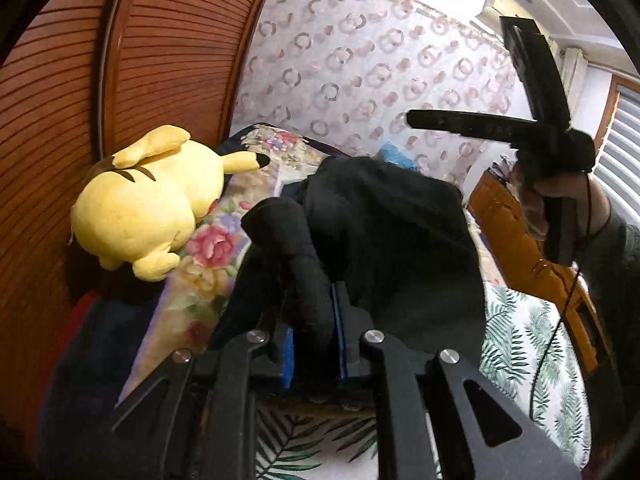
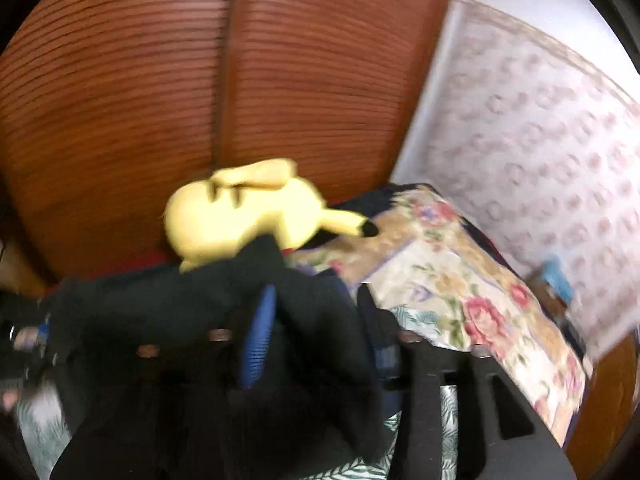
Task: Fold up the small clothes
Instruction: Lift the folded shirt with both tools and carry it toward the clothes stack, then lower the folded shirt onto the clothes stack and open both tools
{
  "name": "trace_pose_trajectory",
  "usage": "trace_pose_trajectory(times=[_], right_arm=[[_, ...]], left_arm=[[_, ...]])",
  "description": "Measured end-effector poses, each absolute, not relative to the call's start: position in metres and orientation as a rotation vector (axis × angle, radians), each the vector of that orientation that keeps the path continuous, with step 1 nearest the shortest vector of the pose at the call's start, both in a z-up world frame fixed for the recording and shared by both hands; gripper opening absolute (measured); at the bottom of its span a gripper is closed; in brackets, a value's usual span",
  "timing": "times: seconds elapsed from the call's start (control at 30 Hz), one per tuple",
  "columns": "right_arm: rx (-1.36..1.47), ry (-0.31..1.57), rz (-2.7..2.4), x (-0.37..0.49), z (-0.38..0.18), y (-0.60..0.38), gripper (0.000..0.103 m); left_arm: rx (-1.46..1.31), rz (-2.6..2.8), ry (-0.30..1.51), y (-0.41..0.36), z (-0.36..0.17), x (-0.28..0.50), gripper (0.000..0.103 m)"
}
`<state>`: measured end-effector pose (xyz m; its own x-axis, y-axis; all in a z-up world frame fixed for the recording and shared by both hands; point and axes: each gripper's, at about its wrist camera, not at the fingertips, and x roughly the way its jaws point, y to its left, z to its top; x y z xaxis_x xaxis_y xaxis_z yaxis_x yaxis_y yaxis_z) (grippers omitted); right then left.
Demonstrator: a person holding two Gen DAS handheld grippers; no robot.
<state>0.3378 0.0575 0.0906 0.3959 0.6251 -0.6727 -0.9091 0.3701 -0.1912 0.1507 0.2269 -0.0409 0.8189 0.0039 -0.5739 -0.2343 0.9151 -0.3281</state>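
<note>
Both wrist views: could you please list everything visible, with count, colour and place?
black garment: one, black, bunched over the bed.
plush toy: one, yellow, lying on the floral quilt by the doors.
floral quilt: one, cream with pink flowers, beyond the garment.
leaf-print sheet: one, white and green, under the garment.
louvred doors: two panels, reddish brown, behind the plush toy.
wallpaper: pale with a ring pattern, right of the doors.
wooden furniture: one, orange-brown, right of the bed.
left gripper: black with blue pads, shut on a roll of the garment.
right gripper: black with blue pads, open, garment between the jaws.
right hand: one, gripping the right gripper's handle.
</note>
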Motion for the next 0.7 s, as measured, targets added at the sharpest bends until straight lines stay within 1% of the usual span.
trace_pose_trajectory(times=[0.07, 0.13, 0.2, 0.23, 0.3, 0.43, 0.57, 0.7], right_arm=[[-0.545, 0.576, 1.031, 0.346, 0.091, 0.049, 0.053], [-0.527, 0.564, 1.016, 0.345, 0.092, 0.036, 0.054], [-0.499, 0.568, 1.016, 0.341, 0.093, 0.027, 0.054], [-0.486, 0.569, 1.015, 0.332, 0.094, 0.023, 0.054], [-0.446, 0.573, 1.008, 0.326, 0.094, 0.009, 0.054], [-0.374, 0.57, 0.98, 0.299, 0.1, -0.026, 0.054], [-0.298, 0.567, 0.946, 0.272, 0.1, -0.066, 0.054], [-0.257, 0.552, 0.9, 0.25, 0.101, -0.101, 0.055]], left_arm=[[-0.401, 0.127, 0.599, 0.228, -0.04, 0.149, 0.016], [-0.381, 0.137, 0.597, 0.225, -0.035, 0.144, 0.02], [-0.352, 0.16, 0.587, 0.221, -0.029, 0.139, 0.029], [-0.34, 0.167, 0.58, 0.219, -0.025, 0.136, 0.031], [-0.311, 0.177, 0.559, 0.215, -0.017, 0.129, 0.039], [-0.257, 0.171, 0.53, 0.202, -0.003, 0.118, 0.044], [-0.219, 0.143, 0.499, 0.183, 0.012, 0.107, 0.057], [-0.186, 0.11, 0.48, 0.162, 0.024, 0.098, 0.059]])
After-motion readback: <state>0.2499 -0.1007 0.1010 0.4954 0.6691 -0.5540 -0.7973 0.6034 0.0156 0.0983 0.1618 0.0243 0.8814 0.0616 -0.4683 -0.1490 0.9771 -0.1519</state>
